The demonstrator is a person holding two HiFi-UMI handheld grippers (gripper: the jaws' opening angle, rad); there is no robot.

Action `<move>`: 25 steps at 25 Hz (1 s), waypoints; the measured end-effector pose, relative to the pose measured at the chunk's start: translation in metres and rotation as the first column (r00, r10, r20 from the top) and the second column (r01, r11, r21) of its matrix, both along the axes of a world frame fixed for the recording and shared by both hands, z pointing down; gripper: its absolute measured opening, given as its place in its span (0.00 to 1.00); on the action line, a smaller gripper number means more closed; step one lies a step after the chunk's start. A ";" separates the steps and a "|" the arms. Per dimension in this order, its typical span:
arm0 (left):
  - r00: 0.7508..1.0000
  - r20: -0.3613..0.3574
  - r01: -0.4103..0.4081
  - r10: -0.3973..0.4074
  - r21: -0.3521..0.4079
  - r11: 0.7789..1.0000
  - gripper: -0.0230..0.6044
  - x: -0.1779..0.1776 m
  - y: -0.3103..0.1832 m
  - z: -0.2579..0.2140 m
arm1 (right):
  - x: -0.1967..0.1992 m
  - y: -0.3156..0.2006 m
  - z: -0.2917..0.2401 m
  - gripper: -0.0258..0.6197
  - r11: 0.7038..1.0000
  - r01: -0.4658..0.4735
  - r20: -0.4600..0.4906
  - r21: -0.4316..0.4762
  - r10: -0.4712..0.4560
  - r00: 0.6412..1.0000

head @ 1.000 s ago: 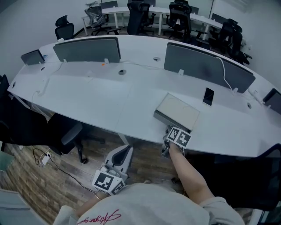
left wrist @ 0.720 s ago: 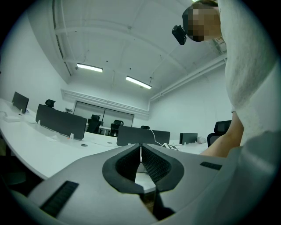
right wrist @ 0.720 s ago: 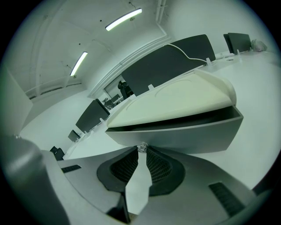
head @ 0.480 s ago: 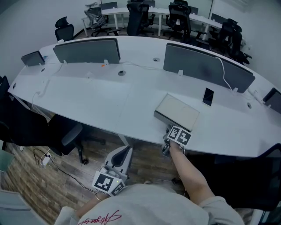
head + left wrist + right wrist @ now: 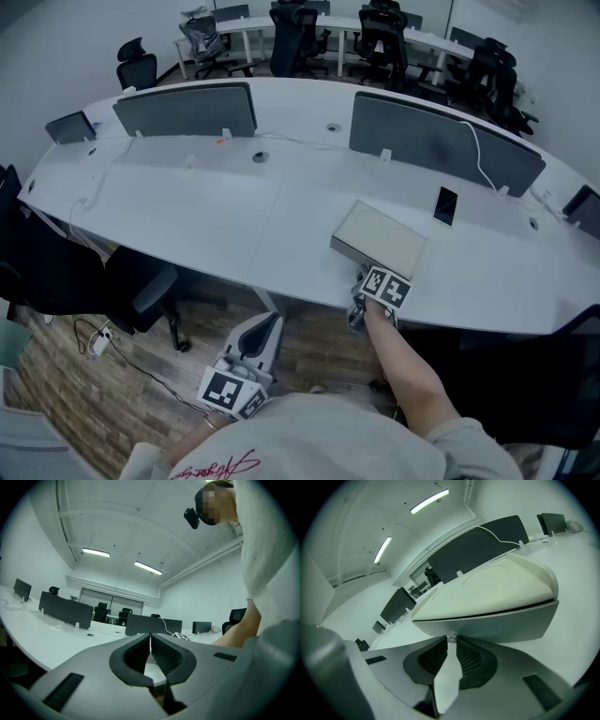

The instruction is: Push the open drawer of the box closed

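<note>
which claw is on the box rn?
Right claw: its tips close on the knob at the box front. Left claw is shut on nothing, short of the desk.

- a long, curved white desk (image 5: 234, 202) is seen, with one dark divider screen (image 5: 186, 107) stood along its far edge at the left and a second screen (image 5: 441, 142) at the right.
- a flat pale box (image 5: 380, 240) is set at the near edge, right of the middle, with a small knob (image 5: 451, 638) on its near face.
- a dark phone (image 5: 446, 204) is propped just beyond the box.
- a white cable (image 5: 482, 159) is draped over the second screen.
</note>
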State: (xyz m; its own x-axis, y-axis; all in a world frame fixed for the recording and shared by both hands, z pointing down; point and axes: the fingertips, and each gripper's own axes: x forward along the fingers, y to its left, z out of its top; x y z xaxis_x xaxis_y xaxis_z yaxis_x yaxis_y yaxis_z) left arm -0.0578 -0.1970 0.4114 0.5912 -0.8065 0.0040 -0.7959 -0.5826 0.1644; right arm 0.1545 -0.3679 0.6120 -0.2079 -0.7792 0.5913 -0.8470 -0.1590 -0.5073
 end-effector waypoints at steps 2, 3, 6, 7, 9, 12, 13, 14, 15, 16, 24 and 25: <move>1.000 0.000 0.002 -0.002 0.000 1.000 0.07 -0.001 0.000 0.000 | 0.000 -0.001 0.000 0.14 1.000 -0.003 0.000 0.000 0.003 1.000; 1.000 0.000 0.004 -0.004 -0.001 1.000 0.07 -0.002 0.000 0.000 | 0.001 -0.002 0.000 0.14 1.000 -0.004 -0.001 0.000 0.004 1.000; 1.000 0.001 0.010 -0.010 -0.002 1.000 0.07 -0.004 0.000 0.001 | 0.002 -0.003 0.001 0.14 1.000 -0.003 -0.005 -0.001 0.003 1.000; 1.000 0.002 0.010 -0.010 -0.001 1.000 0.07 -0.003 0.001 0.001 | 0.002 -0.003 0.001 0.14 1.000 -0.002 -0.007 -0.001 0.002 1.000; 1.000 0.004 0.009 -0.009 0.000 1.000 0.07 -0.003 0.002 0.001 | 0.003 -0.002 0.001 0.14 1.000 0.000 -0.003 -0.001 0.000 1.000; 1.000 0.004 0.012 -0.012 -0.002 1.000 0.07 -0.004 0.002 0.001 | 0.002 -0.003 0.001 0.14 1.000 0.007 -0.002 -0.001 -0.007 1.000; 1.000 0.004 0.012 -0.012 -0.003 1.000 0.07 -0.004 0.002 0.001 | 0.002 -0.003 0.001 0.14 1.000 0.010 -0.005 -0.001 -0.010 1.000; 1.000 0.005 0.012 -0.012 -0.003 1.000 0.07 -0.004 0.002 0.000 | 0.002 -0.003 0.000 0.14 1.000 0.013 -0.006 -0.002 -0.013 1.000; 1.000 0.005 0.011 -0.011 -0.002 1.000 0.07 -0.004 0.003 0.000 | 0.001 -0.004 0.000 0.14 1.000 0.017 -0.004 -0.003 -0.017 1.000; 1.000 0.006 0.010 -0.010 -0.003 1.000 0.07 -0.004 0.003 0.000 | 0.001 -0.004 0.000 0.14 1.000 0.022 -0.002 -0.003 -0.022 1.000; 1.000 0.006 -0.010 0.010 -0.002 1.000 0.07 0.002 0.008 -0.001 | -0.004 -0.005 -0.002 0.14 0.997 0.074 -0.028 0.022 -0.074 0.997; 1.000 0.005 -0.011 0.011 -0.003 1.000 0.07 0.002 0.009 -0.001 | -0.004 -0.005 -0.002 0.14 0.997 0.079 -0.028 0.023 -0.078 0.997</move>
State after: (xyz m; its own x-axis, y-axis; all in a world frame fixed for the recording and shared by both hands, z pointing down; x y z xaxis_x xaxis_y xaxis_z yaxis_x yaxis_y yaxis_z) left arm -0.0556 -0.1882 0.4101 0.5996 -0.8002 0.0093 -0.7906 -0.5905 0.1619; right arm 0.1504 -0.3733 0.6097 -0.2529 -0.7752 0.5789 -0.8698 -0.0797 -0.4869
